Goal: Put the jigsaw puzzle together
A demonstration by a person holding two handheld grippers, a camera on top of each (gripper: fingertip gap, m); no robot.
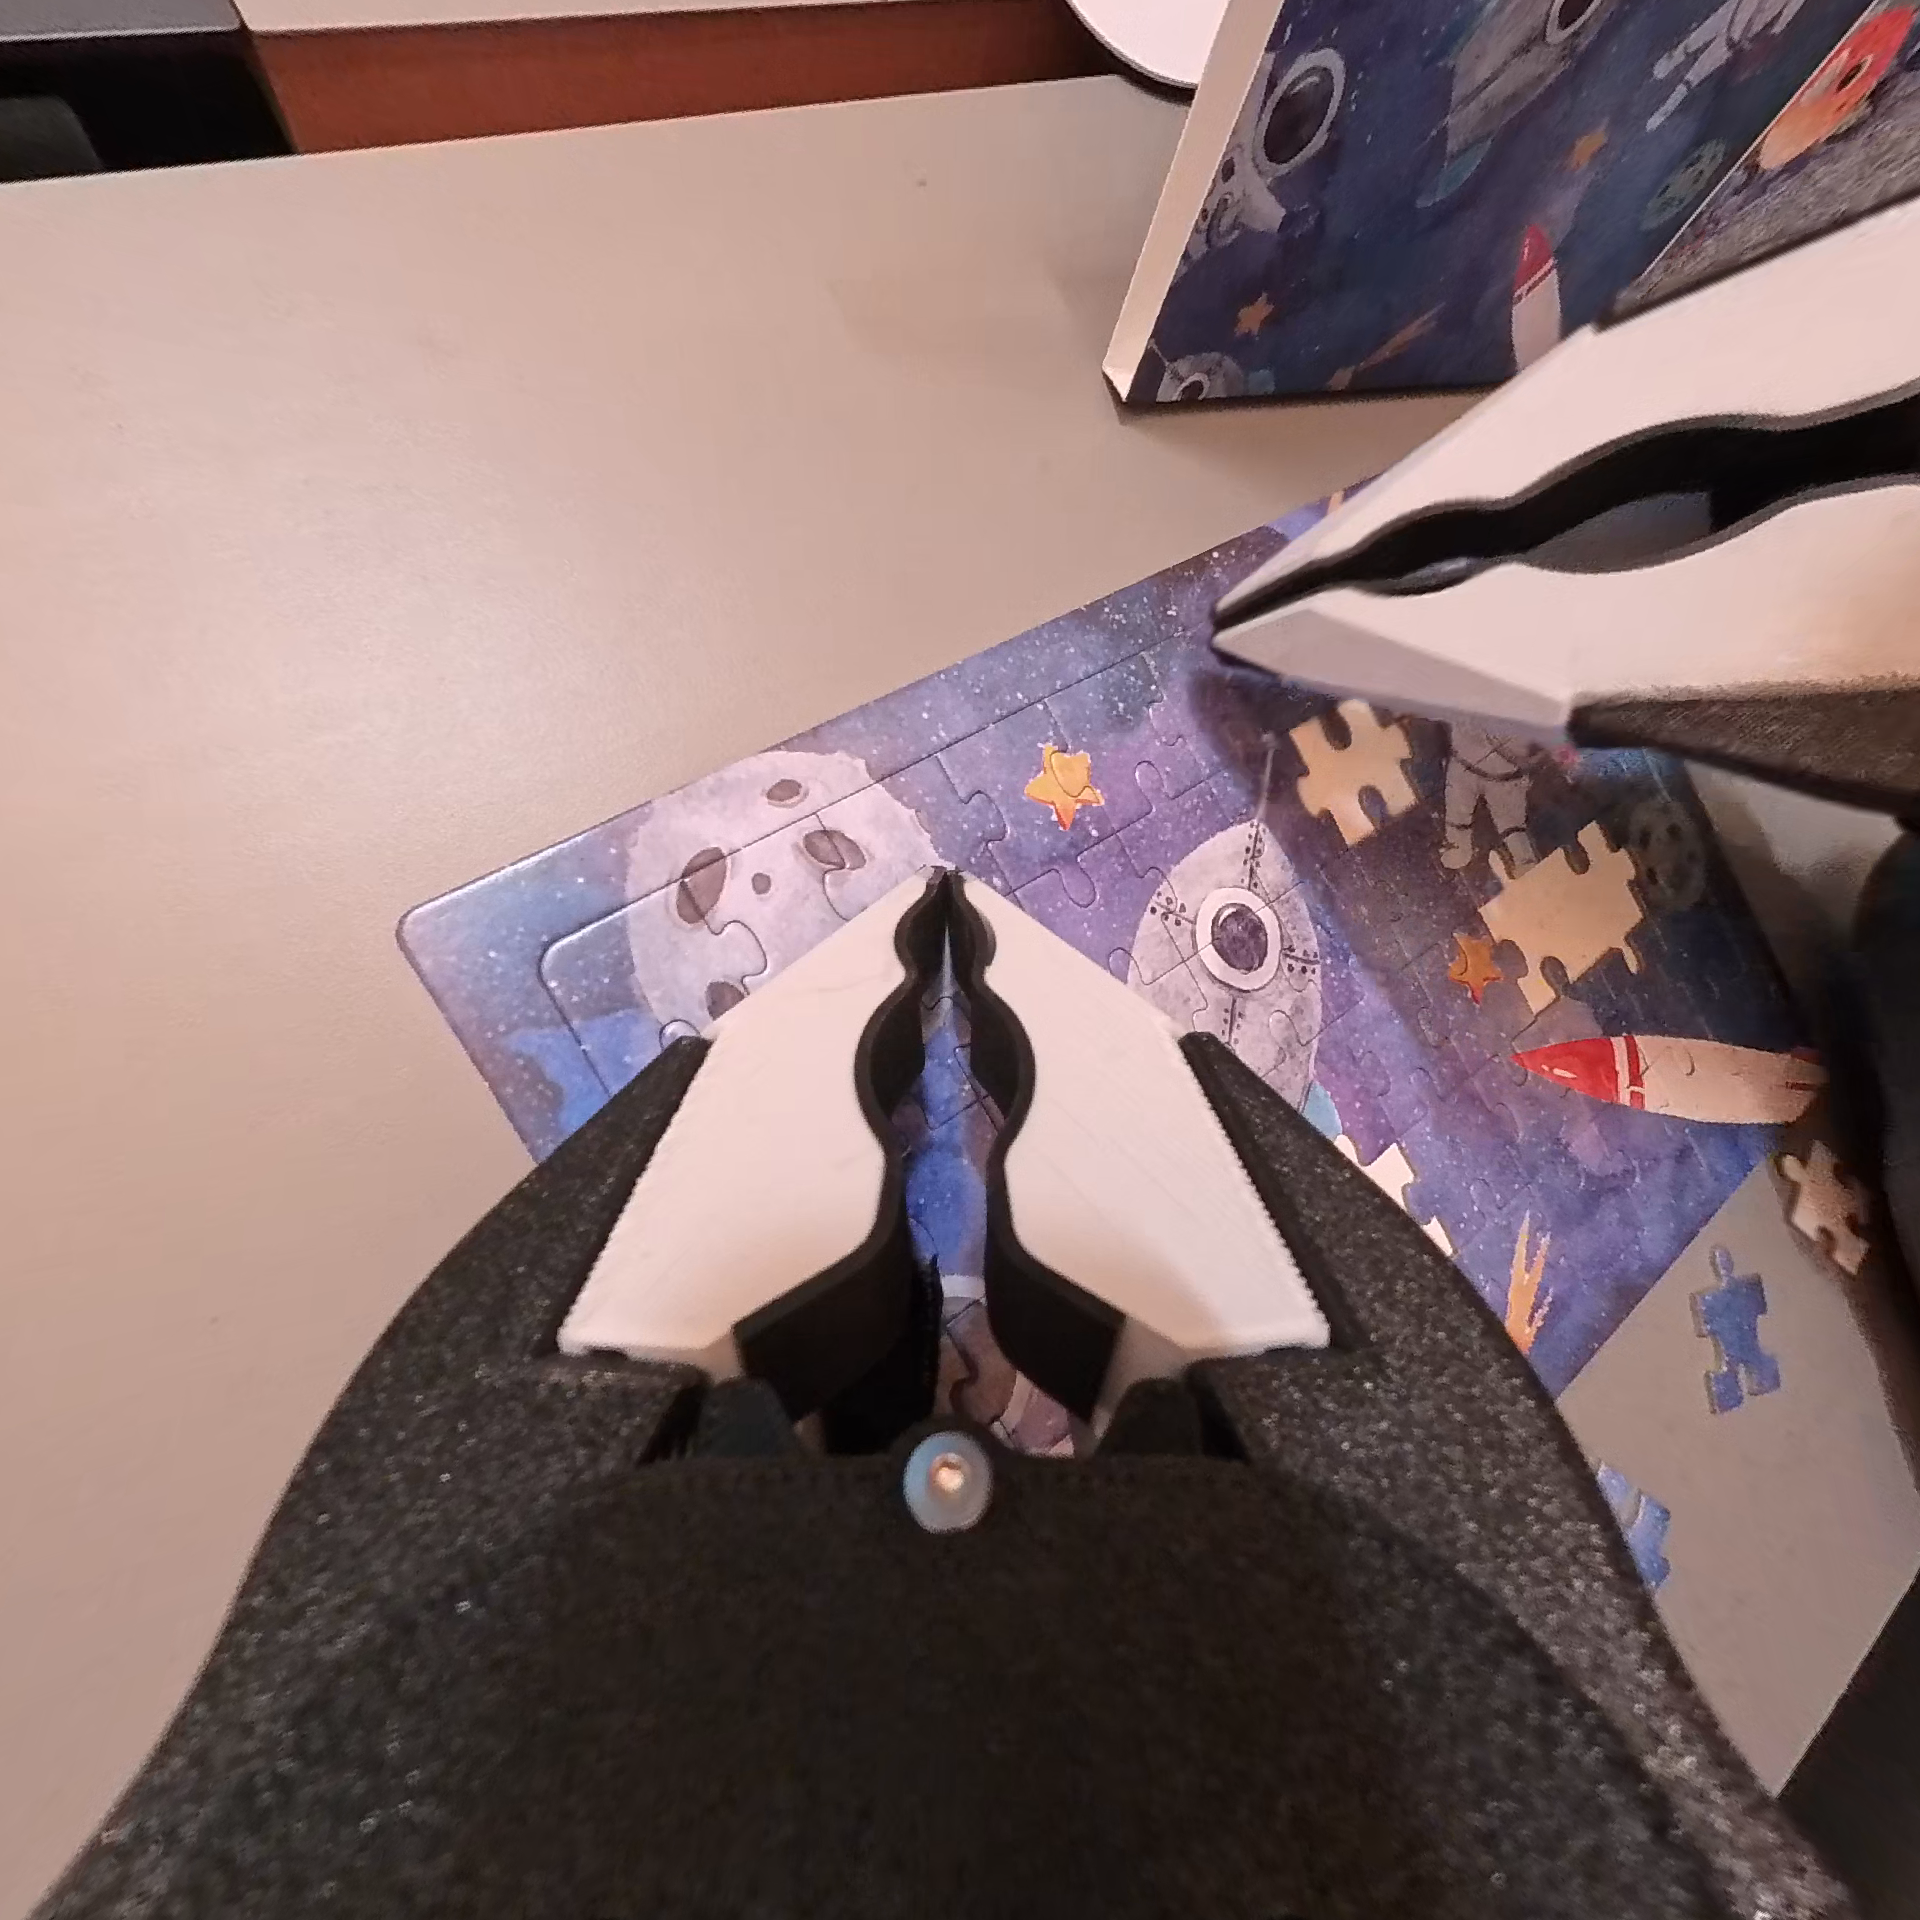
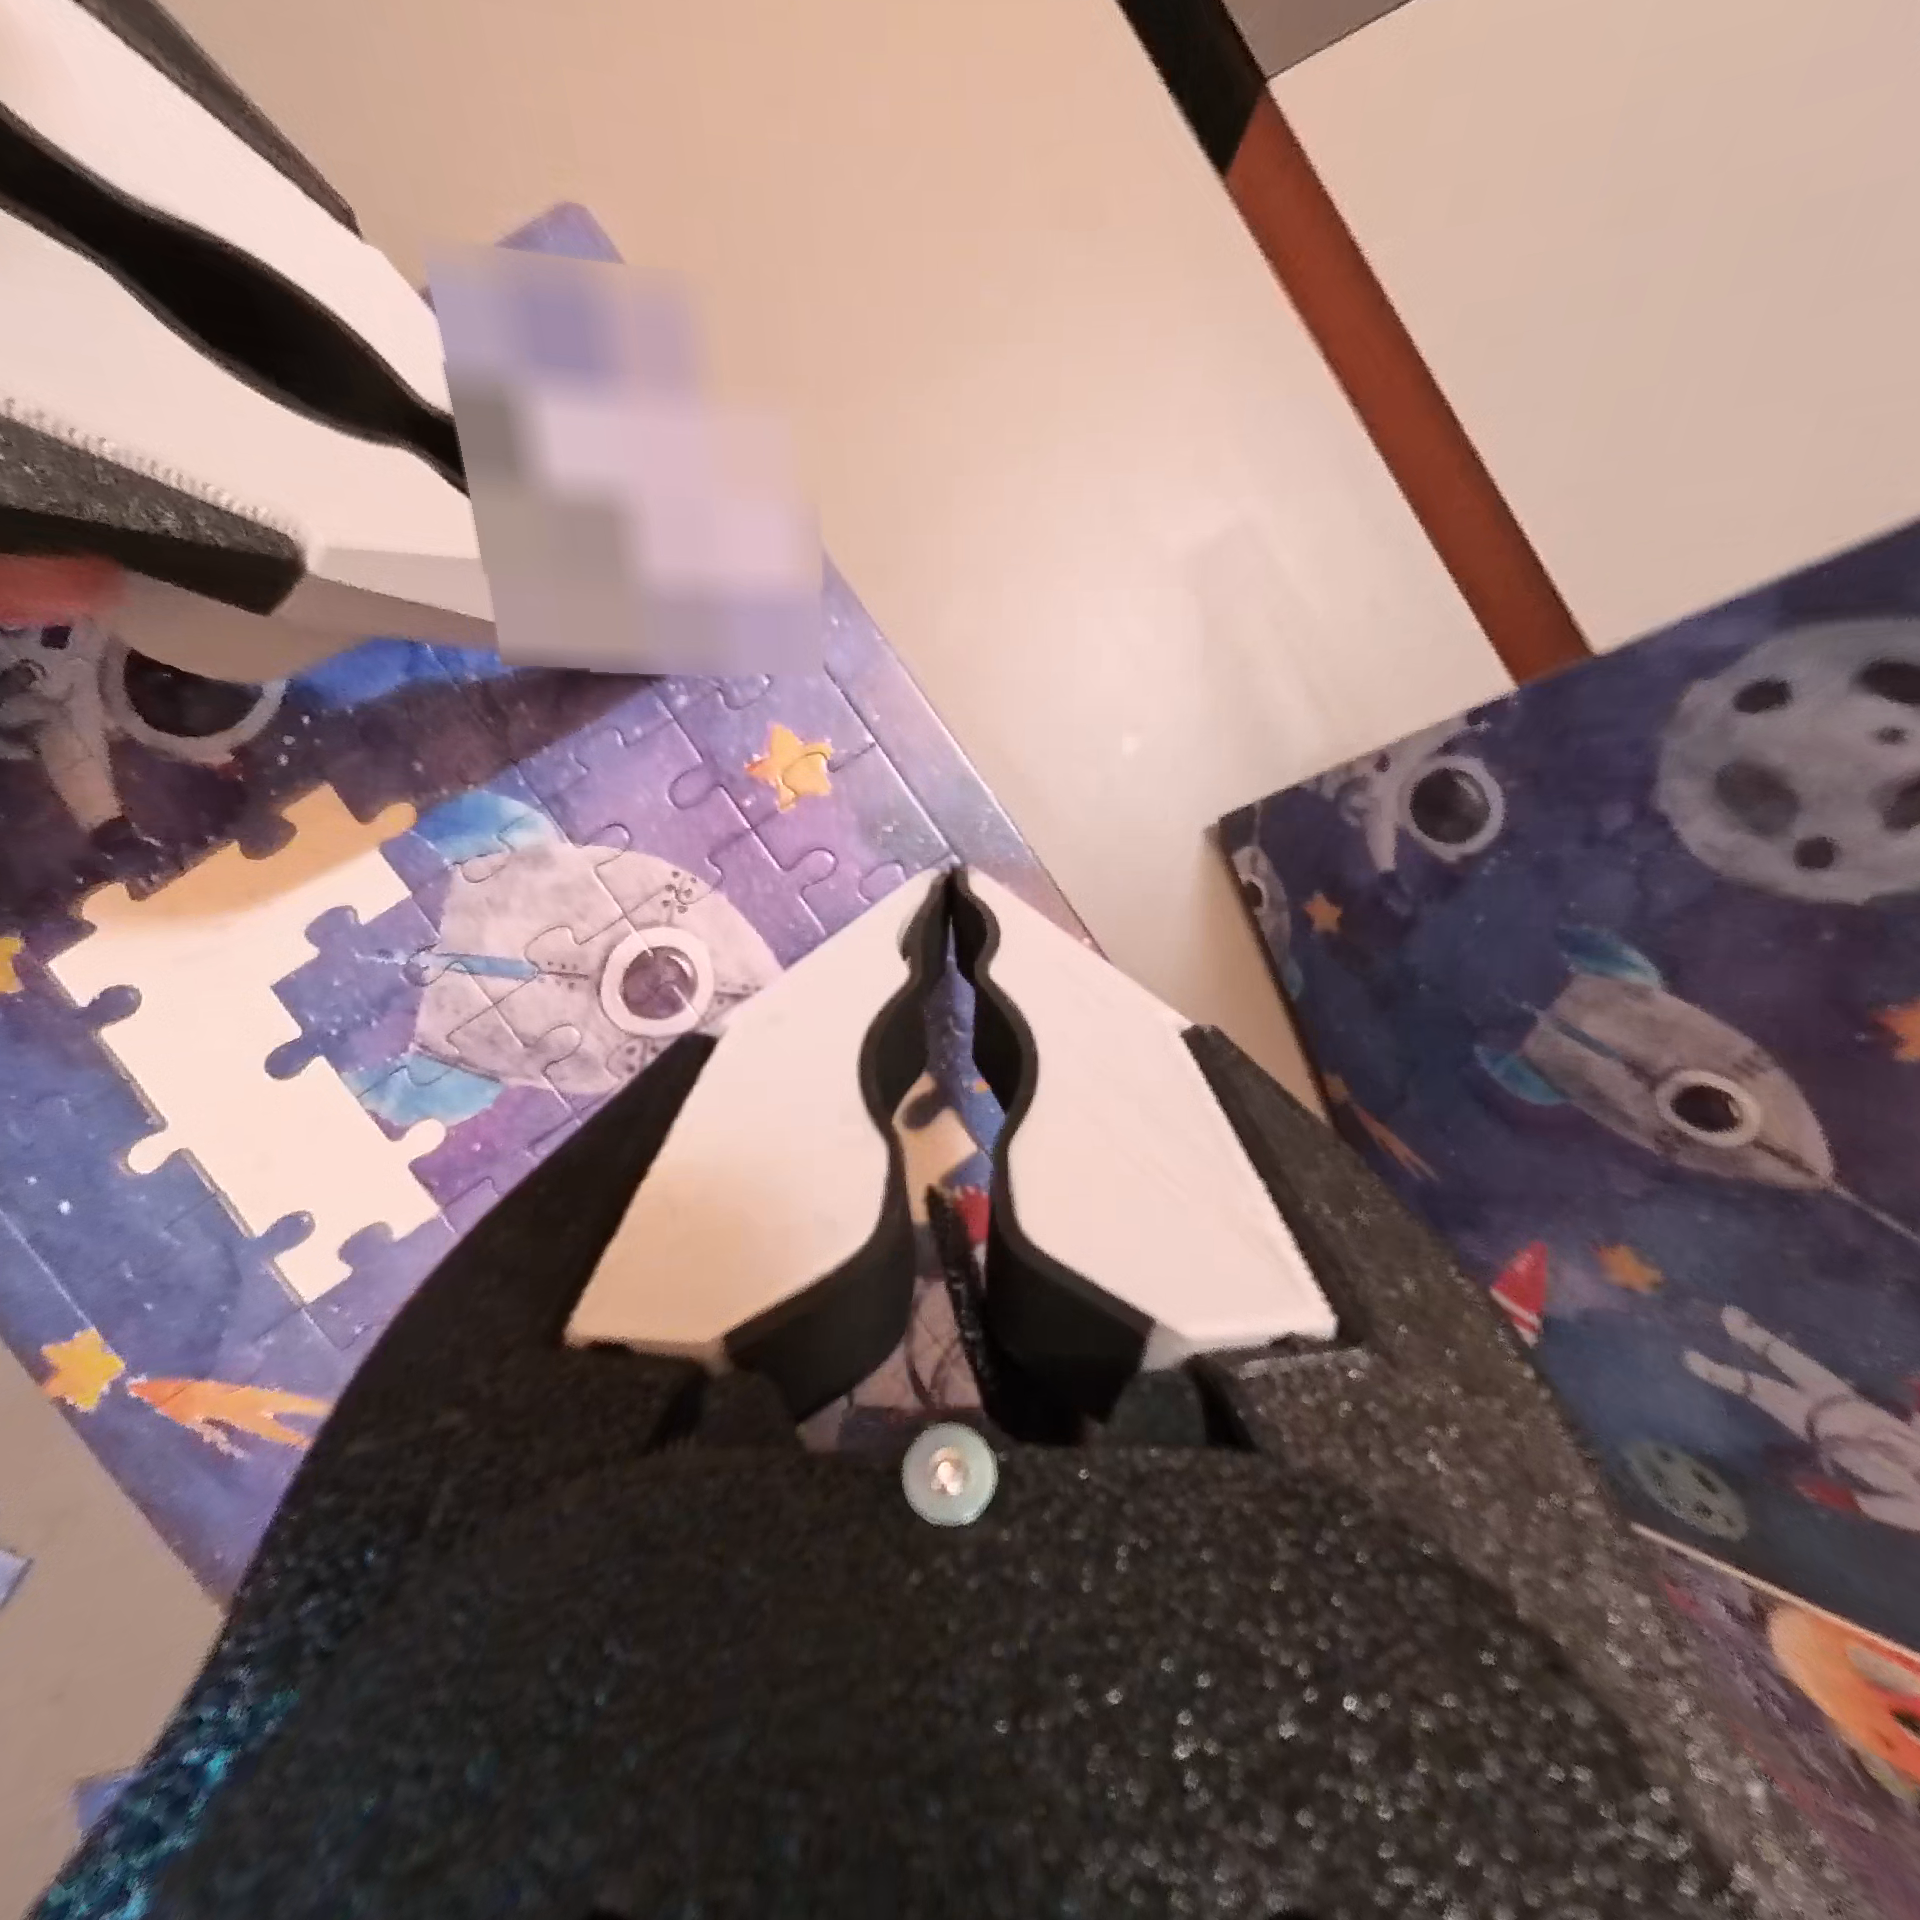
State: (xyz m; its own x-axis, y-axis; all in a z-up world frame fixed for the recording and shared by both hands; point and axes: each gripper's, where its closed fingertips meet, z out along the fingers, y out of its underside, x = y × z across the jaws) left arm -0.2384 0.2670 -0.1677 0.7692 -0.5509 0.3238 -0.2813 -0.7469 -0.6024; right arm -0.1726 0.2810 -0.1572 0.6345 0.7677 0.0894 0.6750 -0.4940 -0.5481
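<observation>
Surface: beige table [image 1: 436, 499], brown edge strip behind it.
Puzzle: space-themed jigsaw puzzle [image 1: 1143, 831] flat on the table, mostly filled, with bare gaps [image 2: 260, 997] beside the grey spaceship.
Loose piece: blue piece [image 1: 1737, 1342] on the table just off the puzzle's edge.
Box: picture box [image 2: 1621, 1039] propped near the puzzle.
Left gripper [image 1: 948, 883]: clenched, empty, over the moon.
Right gripper [image 2: 954, 883]: tips together, holding nothing visible, above the puzzle's border.

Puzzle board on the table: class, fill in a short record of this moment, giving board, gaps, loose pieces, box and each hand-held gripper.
board: puzzle board flat on table, mostly filled
gaps: several, largest pale gap beside the grey spaceship
loose pieces: blue piece off the board's edge
box: picture box beyond the board
left hand-held gripper: shut, above the board
right hand-held gripper: shut, above the board's edge
</observation>
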